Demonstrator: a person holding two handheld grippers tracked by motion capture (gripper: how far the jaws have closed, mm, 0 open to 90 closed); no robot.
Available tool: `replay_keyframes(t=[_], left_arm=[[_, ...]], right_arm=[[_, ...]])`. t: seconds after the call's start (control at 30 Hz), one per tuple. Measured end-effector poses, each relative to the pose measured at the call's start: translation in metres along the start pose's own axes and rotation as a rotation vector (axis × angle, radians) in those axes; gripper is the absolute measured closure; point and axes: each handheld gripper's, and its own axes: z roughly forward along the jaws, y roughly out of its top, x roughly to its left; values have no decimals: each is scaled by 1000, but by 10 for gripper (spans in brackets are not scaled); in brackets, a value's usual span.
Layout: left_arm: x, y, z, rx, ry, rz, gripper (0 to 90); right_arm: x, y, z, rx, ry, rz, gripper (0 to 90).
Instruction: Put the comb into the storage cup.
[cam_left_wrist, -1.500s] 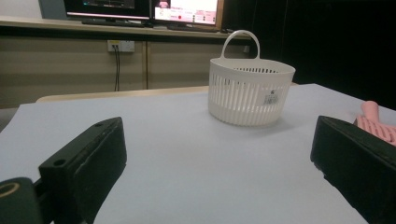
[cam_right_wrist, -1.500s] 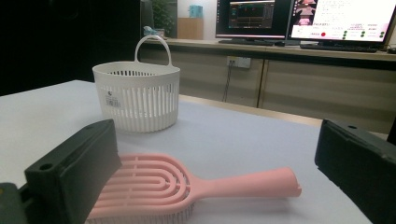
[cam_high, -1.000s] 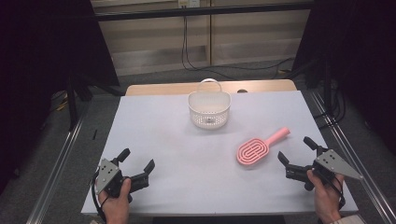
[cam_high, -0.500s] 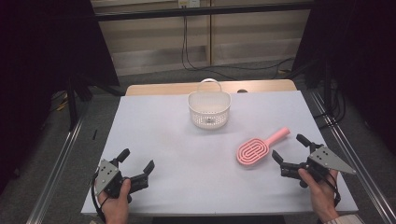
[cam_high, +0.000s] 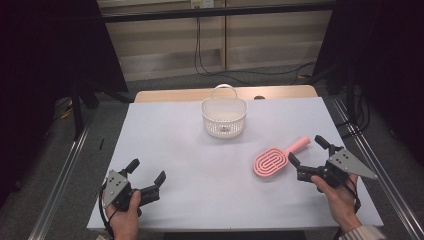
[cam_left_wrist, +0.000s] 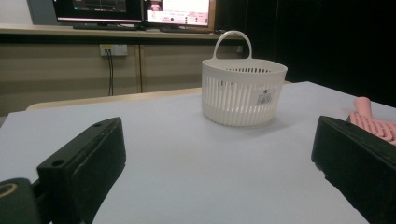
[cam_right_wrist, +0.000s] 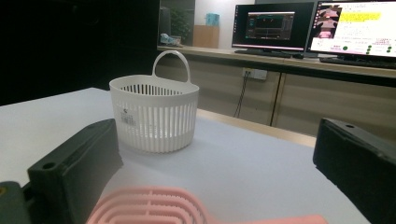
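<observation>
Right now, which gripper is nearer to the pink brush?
The right. The right gripper sits open just beside the pink brush, its jaws pointed at the brush head without touching it. The left gripper rests open at the table's near left corner, far across from it.

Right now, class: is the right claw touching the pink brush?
Cannot tell. The high view puts the open right claw right beside the brush; no plain gap or contact shows.

A white table (cam_high: 200, 150) stands on grey floor (cam_high: 60, 165). Behind it, beige wall panels (cam_high: 165, 50) carry cables (cam_high: 199, 55); lit monitors (cam_right_wrist: 327, 32) sit on a shelf (cam_right_wrist: 280, 63).
</observation>
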Motion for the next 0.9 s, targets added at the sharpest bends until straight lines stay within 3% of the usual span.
replay_keyframes(t=[0.13, 0.2, 0.27, 0.33, 0.5, 0.9], left_arm=[[0, 0, 0, -2, -3, 2, 30], [0, 0, 0, -19, 6, -21, 30], [1, 0, 0, -12, 4, -19, 29], [2, -1, 1, -3, 3, -30, 29], [1, 0, 2, -2, 2, -9, 29], [0, 0, 4, 1, -7, 2, 30]], right_arm=[[0, 5, 6, -8, 4, -4, 4], [-1, 7, 10, -14, 14, 26, 5], [-2, 8, 12, -18, 17, 44, 7], [-2, 10, 16, -19, 5, 28, 10], [-5, 12, 27, -6, -5, -6, 10], [-7, 18, 43, -2, 2, -14, 30]])
